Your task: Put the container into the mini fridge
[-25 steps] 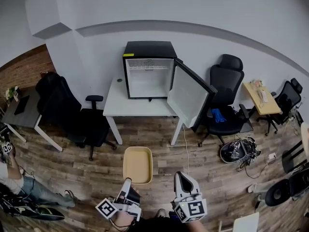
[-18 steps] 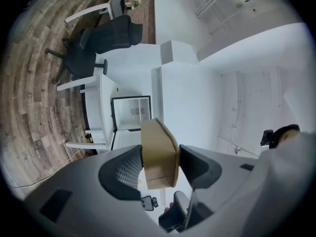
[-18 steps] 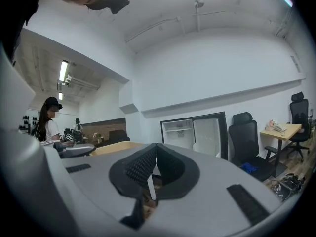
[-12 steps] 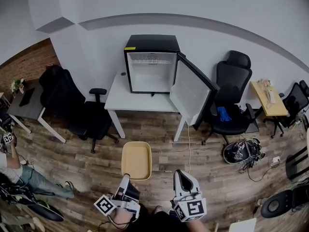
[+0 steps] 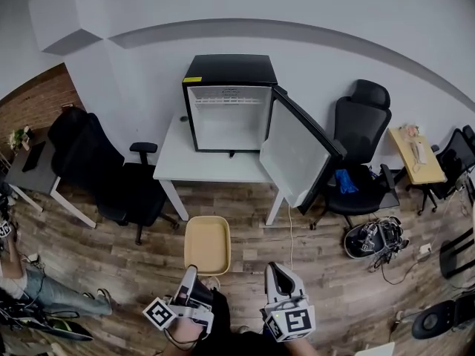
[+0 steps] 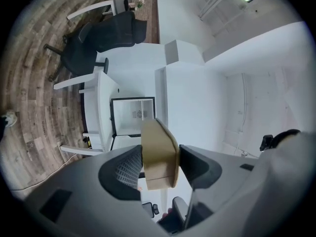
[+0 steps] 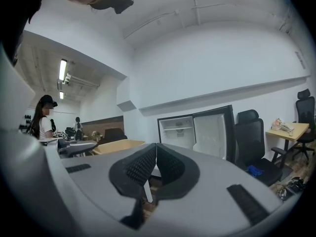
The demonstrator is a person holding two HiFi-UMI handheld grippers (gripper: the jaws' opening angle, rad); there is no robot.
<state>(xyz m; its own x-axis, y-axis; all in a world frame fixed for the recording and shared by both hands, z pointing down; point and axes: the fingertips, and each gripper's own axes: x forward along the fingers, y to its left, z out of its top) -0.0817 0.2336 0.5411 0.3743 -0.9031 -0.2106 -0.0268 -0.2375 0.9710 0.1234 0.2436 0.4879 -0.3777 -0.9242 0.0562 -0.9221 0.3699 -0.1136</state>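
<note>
A shallow tan container (image 5: 207, 245) is held out in front of me over the wooden floor. My left gripper (image 5: 191, 274) is shut on its near rim; in the left gripper view the container (image 6: 159, 154) sits edge-on between the two pads. My right gripper (image 5: 280, 274) hangs beside it, shut and empty, its pads pressed together (image 7: 156, 163). The black mini fridge (image 5: 229, 104) stands on a white table (image 5: 211, 165) ahead, its door (image 5: 297, 153) swung open to the right and its white inside bare. The fridge (image 7: 195, 130) and the container (image 7: 116, 146) also show in the right gripper view.
Black office chairs stand left (image 5: 111, 173) and right (image 5: 356, 150) of the table. A cable (image 5: 290, 232) hangs from the table to the floor. A bundle of gear (image 5: 373, 238) lies at the right, a small desk (image 5: 418, 154) beyond it. A person (image 5: 22, 280) sits at the far left.
The fridge and table have grown a little larger and shifted lower in the head view. Both grippers keep their hold and place in front of me.
</note>
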